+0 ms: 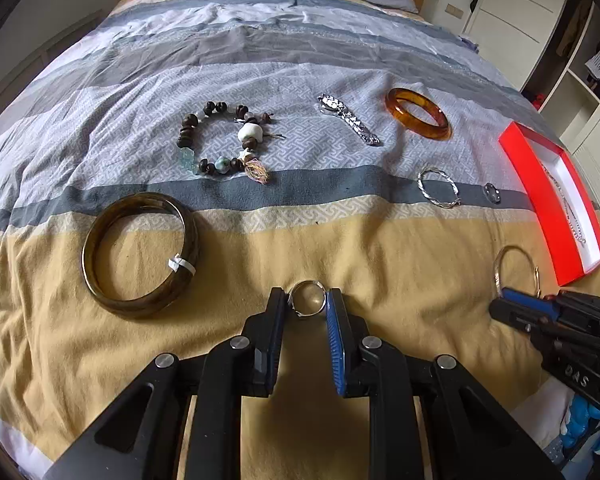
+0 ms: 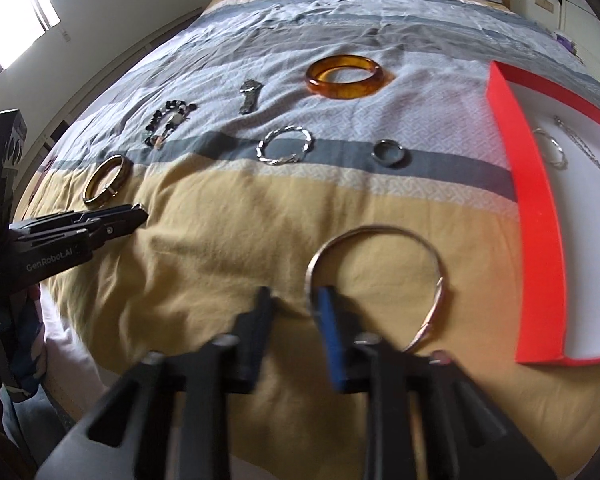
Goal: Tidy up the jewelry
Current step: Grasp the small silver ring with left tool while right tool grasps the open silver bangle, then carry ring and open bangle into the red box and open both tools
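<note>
Striped bedspread (image 1: pixel 340 240) in grey, white and mustard, spread with jewelry; wardrobe shelves off to the right.

Left gripper (image 1: pixel 306 304): closed on a small silver ring (image 1: pixel 307 300). Sits right between the pads, rim touching both fingers, down on the mustard band.

Right gripper (image 2: pixel 294 300): at the near rim of a thin metal bangle (image 2: pixel 380 232). Blurred in its own view, fingers seeming apart with the rim against the blue pad. Seen from the left wrist, though, tips pinched together on that rim, so reads as clamped on the bangle. Lies otherwise flat on the mustard band, just beside the red box (image 1: pixel 540 208).

Elsewhere on the cover, well apart from both jaws: dark bangle (image 1: pixel 100 280) at left, beaded bracelet (image 1: pixel 188 136) beyond it, flat silver strap (image 1: pixel 348 120), amber bangle (image 1: pixel 416 124), twisted silver bracelet (image 1: pixel 424 192), a second small ring (image 2: pixel 388 154) on the grey stripe. Inside the box, on its white floor, a chain and a thin hoop.
</note>
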The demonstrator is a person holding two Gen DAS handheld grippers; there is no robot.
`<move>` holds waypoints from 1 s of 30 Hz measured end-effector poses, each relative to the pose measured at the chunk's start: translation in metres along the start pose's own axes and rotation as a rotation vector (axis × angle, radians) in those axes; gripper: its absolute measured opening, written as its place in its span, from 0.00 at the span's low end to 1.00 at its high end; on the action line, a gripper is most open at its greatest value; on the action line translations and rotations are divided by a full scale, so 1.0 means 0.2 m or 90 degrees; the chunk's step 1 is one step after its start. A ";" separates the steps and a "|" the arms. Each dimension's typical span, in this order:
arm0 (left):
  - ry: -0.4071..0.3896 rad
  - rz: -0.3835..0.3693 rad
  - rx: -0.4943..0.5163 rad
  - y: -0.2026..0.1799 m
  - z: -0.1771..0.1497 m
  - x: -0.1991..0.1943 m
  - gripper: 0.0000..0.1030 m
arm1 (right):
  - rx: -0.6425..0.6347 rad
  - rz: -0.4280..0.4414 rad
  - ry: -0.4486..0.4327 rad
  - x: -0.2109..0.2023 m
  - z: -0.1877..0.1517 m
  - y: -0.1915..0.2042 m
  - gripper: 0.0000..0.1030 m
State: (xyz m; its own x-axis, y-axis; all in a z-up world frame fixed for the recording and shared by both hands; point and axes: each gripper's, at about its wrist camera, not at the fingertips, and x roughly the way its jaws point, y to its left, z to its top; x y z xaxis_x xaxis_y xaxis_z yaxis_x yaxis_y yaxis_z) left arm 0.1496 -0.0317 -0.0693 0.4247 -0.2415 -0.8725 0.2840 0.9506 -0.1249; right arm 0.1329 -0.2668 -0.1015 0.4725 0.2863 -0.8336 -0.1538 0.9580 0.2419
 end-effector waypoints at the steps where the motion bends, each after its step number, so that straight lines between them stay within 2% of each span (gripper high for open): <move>1: -0.002 0.001 0.001 0.00 0.00 -0.01 0.20 | 0.002 0.005 0.000 0.00 0.00 0.00 0.04; 6: -0.012 0.002 0.009 -0.02 -0.02 -0.07 0.20 | 0.004 0.018 -0.017 -0.04 0.00 0.01 0.04; 18: -0.056 -0.002 0.020 -0.12 -0.03 -0.32 0.20 | 0.000 0.062 -0.113 -0.37 0.00 0.10 0.04; 25: -0.083 -0.037 0.057 -0.34 0.04 -0.44 0.20 | 0.000 0.065 -0.177 -0.62 0.00 0.07 0.04; 30: -0.089 -0.075 0.094 -0.56 0.12 -0.45 0.20 | 0.020 0.027 -0.212 -0.79 -0.01 -0.10 0.04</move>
State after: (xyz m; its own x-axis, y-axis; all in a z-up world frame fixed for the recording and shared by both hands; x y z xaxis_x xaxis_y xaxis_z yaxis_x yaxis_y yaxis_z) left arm 0.1004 -0.1208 0.0339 0.4935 -0.3832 -0.7807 0.4568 0.8781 -0.1422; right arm 0.0607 -0.3309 0.0240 0.7245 0.3095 -0.6159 -0.1549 0.9438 0.2921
